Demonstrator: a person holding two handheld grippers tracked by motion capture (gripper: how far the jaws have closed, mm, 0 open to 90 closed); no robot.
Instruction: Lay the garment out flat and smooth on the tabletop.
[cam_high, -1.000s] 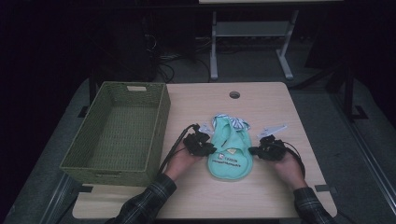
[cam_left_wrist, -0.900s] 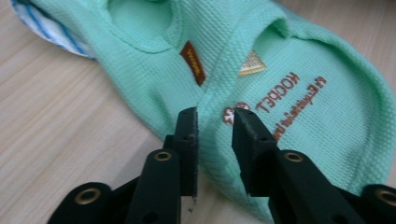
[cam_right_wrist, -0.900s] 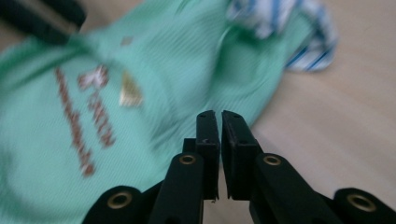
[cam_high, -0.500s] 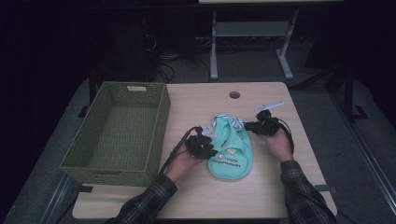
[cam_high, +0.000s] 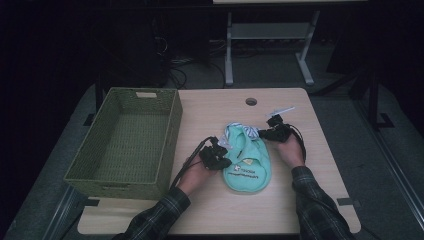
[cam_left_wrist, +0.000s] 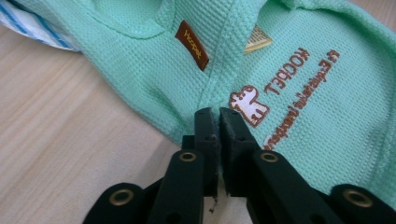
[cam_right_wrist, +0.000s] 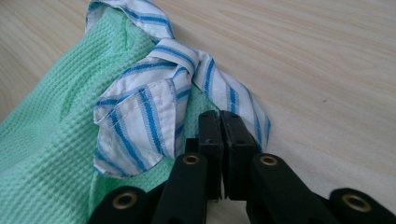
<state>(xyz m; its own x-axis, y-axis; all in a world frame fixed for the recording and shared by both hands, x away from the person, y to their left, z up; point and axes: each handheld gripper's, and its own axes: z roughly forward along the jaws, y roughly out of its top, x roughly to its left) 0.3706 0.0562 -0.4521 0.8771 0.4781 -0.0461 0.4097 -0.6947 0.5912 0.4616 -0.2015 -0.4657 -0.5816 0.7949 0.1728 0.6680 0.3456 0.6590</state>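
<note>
The mint-green waffle-knit garment, small and with a blue-and-white striped lining, lies flat on the worktop just to the right of the woven basket; its printed logo and a brown sewn label face up; the striped end lies at the side of the garment farther from the person.

The left tongs sit at the garment's edge nearer the basket; in the left gripper view the jaws have just been closing and now stand pressed together with a ridge of green fabric pinched between the tips. The right tongs are at the far corner of the garment, on the side away from the basket; their jaws stand closed at the hem where striped lining meets green knit, and the cloth appears to be nipped between them, though the overlap hides just how much is caught.

The step in hand looks like securing two grips on the garment, probably to fold it or lift it toward the basket; the next move calls for both hands to rise or travel together, keeping the fabric taut between the grips; a thin pinch on the striped corner could slip.
</note>
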